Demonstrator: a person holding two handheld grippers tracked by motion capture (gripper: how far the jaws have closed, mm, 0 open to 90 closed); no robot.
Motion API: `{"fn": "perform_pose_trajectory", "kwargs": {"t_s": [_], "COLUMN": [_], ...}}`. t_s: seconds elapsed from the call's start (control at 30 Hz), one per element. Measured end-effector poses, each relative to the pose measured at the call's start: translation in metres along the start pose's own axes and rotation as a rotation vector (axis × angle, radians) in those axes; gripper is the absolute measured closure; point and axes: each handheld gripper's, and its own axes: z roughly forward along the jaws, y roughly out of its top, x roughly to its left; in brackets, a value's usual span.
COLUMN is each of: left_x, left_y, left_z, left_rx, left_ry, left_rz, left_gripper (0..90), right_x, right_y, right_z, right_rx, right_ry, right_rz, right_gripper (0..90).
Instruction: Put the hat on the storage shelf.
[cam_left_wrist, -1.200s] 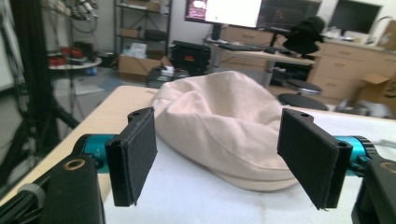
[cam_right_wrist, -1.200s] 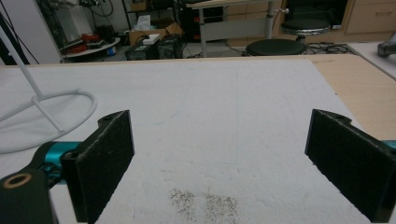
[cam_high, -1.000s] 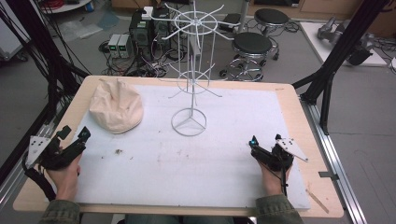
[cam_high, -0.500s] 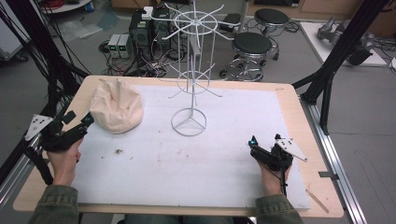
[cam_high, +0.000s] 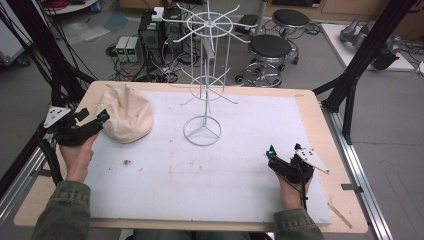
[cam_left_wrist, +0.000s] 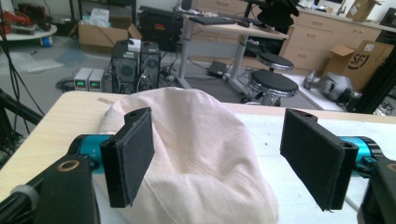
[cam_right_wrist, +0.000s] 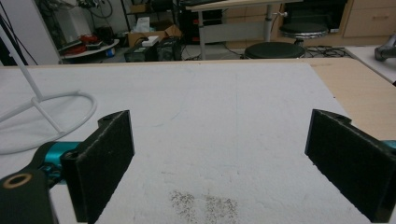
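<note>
A cream cloth cap (cam_high: 126, 113) lies crumpled at the table's far left, and it bulges up between the jaws in the left gripper view (cam_left_wrist: 201, 154). My left gripper (cam_high: 102, 118) is open right at the cap's left edge; its jaws stand wide on either side of the cloth without closing on it (cam_left_wrist: 219, 161). A white wire display rack (cam_high: 202, 131) stands upright mid-table, its ring base showing at the left of the right gripper view (cam_right_wrist: 42, 121). My right gripper (cam_high: 271, 155) rests open near the front right, nothing between its jaws (cam_right_wrist: 219, 163).
A white mat (cam_high: 240, 165) covers most of the wooden table (cam_high: 320, 125). Small dark crumbs (cam_high: 126, 162) lie on the mat at front left. Stools, computers and cables crowd the floor beyond the far edge. Black frame posts flank both sides.
My left gripper has moved forward and rightward along the left edge until its open jaws reach the cap. The right gripper has stayed put.
</note>
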Motion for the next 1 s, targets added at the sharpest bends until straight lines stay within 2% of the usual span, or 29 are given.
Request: {"fn": "perform_pose_trajectory", "kwargs": {"t_s": [0.1,0.13,0.17,0.27,0.3,0.4,0.6,0.67,0.8,1.0], "left_x": [-0.001,-0.002,-0.003,-0.007,-0.01,-0.019,-0.022,-0.023,-0.025,-0.029], "left_y": [0.004,0.006,0.007,0.011,0.013,0.017,0.021,0.021,0.023,0.029], "left_z": [0.009,0.013,0.016,0.025,0.029,0.036,0.054,0.061,0.072,0.092], "left_rx": [0.043,0.072,0.081,0.107,0.12,0.139,0.184,0.219,0.256,0.331], "left_ry": [-0.026,-0.028,-0.027,-0.06,-0.07,-0.052,-0.027,-0.036,-0.063,-0.08], "left_rz": [-0.005,0.002,0.002,-0.042,-0.042,0.02,0.06,0.067,0.053,0.065], "left_gripper": [27.2,27.4,27.4,27.1,26.9,27.0,28.1,29.0,30.7,30.5], "right_x": [0.0,0.0,0.0,0.0,0.0,0.0,0.0,0.0,0.0,0.0], "right_y": [0.0,0.0,0.0,0.0,0.0,0.0,0.0,0.0,0.0,0.0], "right_z": [0.0,0.0,0.0,0.0,0.0,0.001,0.0,0.001,0.002,0.002], "right_rx": [0.001,0.002,0.002,-0.008,-0.009,-0.003,-0.004,-0.005,0.0,-0.002], "right_ry": [0.001,0.001,0.001,-0.001,-0.001,0.003,0.009,0.013,0.023,0.025], "right_rz": [0.001,0.001,0.001,0.0,0.003,0.007,0.0,0.001,0.009,0.009], "right_gripper": [7.1,7.1,7.1,7.1,7.1,7.1,7.1,7.1,7.2,7.1]}}
